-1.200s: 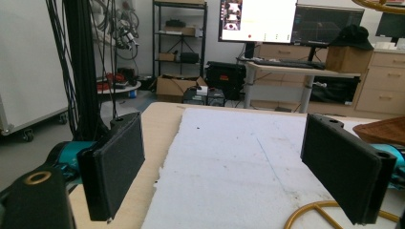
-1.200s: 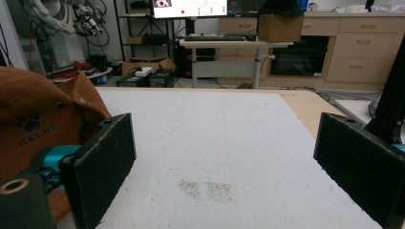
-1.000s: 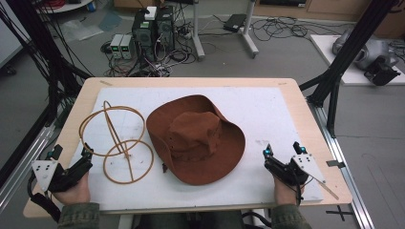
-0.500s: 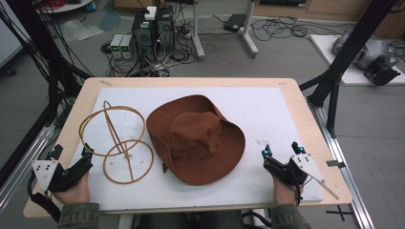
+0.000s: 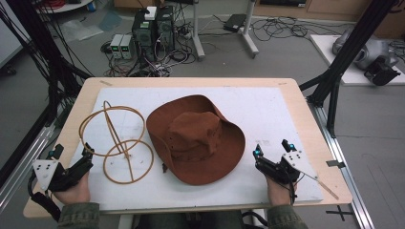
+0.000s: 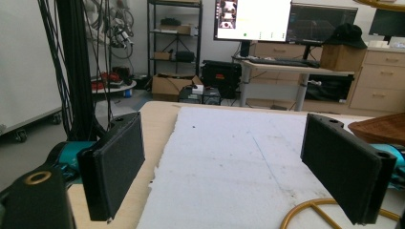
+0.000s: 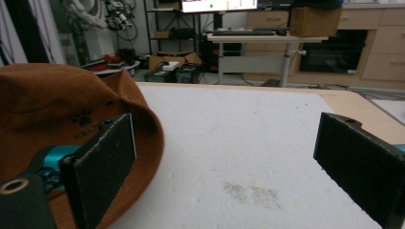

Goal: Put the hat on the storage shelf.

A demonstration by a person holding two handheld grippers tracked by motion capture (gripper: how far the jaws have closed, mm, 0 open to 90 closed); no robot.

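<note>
A brown wide-brimmed hat [image 5: 196, 138] lies crown up in the middle of the white mat [image 5: 267, 114]. To its left stands a golden wire hat stand [image 5: 117, 140], a ring base with two upright hoops. My left gripper [image 5: 71, 155] rests open at the mat's front left corner, just left of the stand's base ring [image 6: 310, 212]. My right gripper [image 5: 272, 149] is open at the front right, close beside the hat's brim [image 7: 71, 114]. Nothing lies between either pair of jaws.
The mat covers a wooden table [image 5: 315, 143] with bare wood at its edges. Black frame posts [image 5: 344, 62] stand at the table's sides. Computers and cables [image 5: 153, 33] sit on the floor beyond the far edge.
</note>
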